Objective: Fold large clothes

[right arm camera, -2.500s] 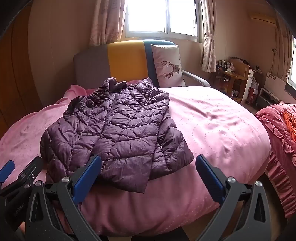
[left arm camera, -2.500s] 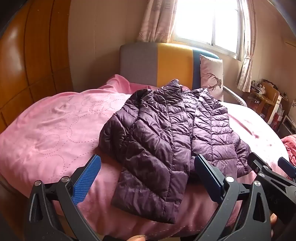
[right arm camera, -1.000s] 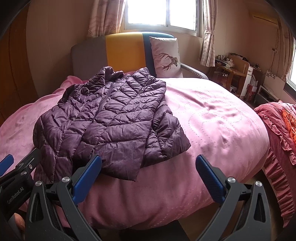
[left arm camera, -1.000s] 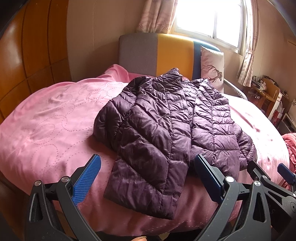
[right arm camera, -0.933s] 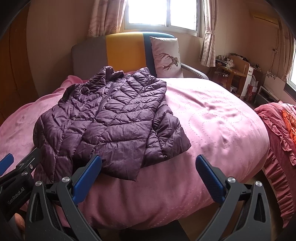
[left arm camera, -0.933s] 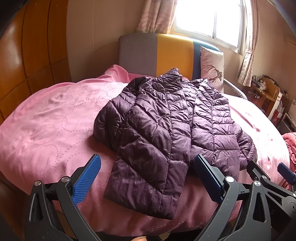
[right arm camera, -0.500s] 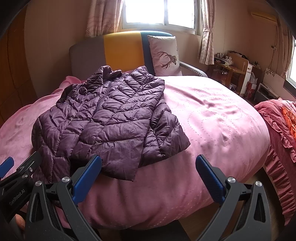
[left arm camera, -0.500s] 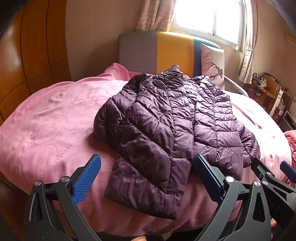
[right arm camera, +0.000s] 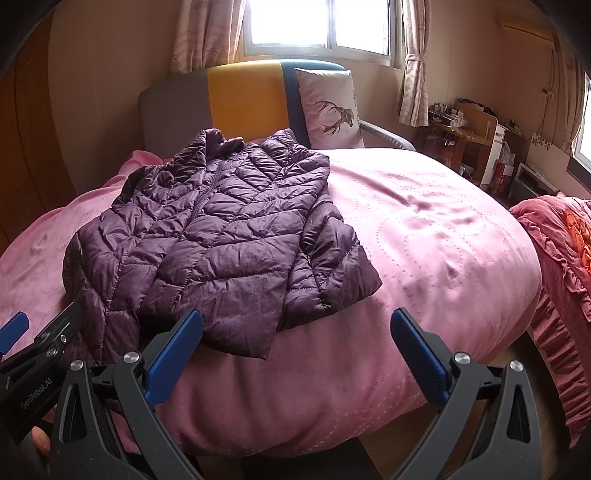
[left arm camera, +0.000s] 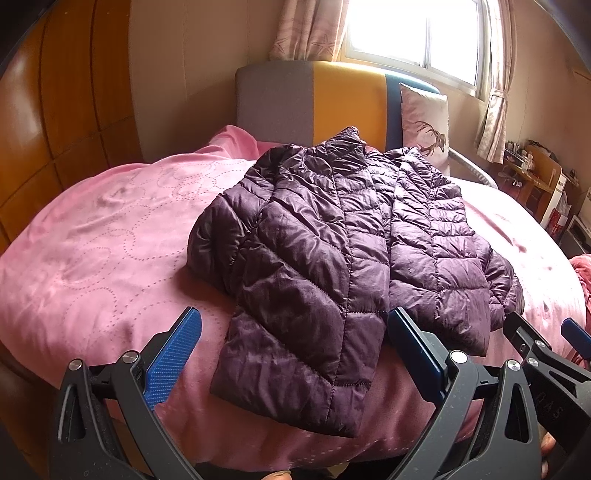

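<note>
We see a purple quilted jacket [left arm camera: 332,258] lying flat on a pink bedspread [left arm camera: 103,258], front side up, zipper closed as far as we can tell. The collar points toward the headboard [right arm camera: 240,99]; the hem lies at the near edge of the bed, with one hem corner just over the rounded edge. Both sleeves are tucked along the body's sides (cuffs near the hem line).

Left gripper [left arm camera: 291,354]: fingers spread wide, nothing between them. It hovers at the near edge of the bed, apart from the fabric; in the left wrist view the hem corner appears between the two blue pads [left arm camera: 173,354], but we cannot tell any contact.

Right gripper [right arm camera: 295,354]: fingers likewise spread wide and empty, at the near edge of the bed. Its left pad [right arm camera: 173,354] overlaps the hem in the picture; contact cannot be told. Its right pad is over bare bedspread.

Each gripper shows at the edge of the other's view (side by side, left one toward the jacket's left half as we face it).

Surroundings: a deer-print pillow [right arm camera: 328,107] stands against the headboard's right end, well apart from the jacket. A red ruffled cloth [right arm camera: 561,258] lies off the right edge of the bed. A window [right arm camera: 317,22] with curtains sits above the headboard.
</note>
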### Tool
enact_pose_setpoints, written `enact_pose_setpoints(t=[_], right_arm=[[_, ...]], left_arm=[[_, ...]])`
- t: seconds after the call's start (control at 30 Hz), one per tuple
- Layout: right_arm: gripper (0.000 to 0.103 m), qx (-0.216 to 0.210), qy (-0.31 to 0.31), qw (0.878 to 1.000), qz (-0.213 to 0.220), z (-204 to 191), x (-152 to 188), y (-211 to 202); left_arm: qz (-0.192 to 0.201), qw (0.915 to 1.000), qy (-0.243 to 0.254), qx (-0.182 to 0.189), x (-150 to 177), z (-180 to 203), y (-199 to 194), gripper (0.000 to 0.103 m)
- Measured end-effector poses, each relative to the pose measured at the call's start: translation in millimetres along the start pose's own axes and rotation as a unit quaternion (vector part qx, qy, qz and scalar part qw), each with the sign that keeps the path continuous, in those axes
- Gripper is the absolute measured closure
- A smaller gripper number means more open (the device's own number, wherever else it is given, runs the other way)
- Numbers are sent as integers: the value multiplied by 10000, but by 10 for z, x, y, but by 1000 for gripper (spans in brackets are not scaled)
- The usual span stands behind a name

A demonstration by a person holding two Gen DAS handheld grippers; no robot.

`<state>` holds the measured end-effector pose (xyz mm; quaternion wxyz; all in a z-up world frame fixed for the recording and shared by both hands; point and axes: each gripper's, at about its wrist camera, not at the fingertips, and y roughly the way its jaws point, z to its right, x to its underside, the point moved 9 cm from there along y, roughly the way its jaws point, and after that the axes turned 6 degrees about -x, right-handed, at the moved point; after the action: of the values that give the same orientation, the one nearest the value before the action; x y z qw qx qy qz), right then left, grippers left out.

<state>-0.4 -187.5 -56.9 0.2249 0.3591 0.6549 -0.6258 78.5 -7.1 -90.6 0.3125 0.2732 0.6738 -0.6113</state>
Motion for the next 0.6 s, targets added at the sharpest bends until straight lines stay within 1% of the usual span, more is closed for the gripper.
enact_pose_setpoints(t=[0.4, 0.6], right_arm=[[2, -5, 36, 10000, -65, 11, 13, 19], [2, 6, 55, 10000, -16, 42, -3, 28]], left_arm=[[-59, 10000, -1, -14, 14, -16, 19, 4], [-131, 9999, 30, -23, 39, -24, 62, 4]])
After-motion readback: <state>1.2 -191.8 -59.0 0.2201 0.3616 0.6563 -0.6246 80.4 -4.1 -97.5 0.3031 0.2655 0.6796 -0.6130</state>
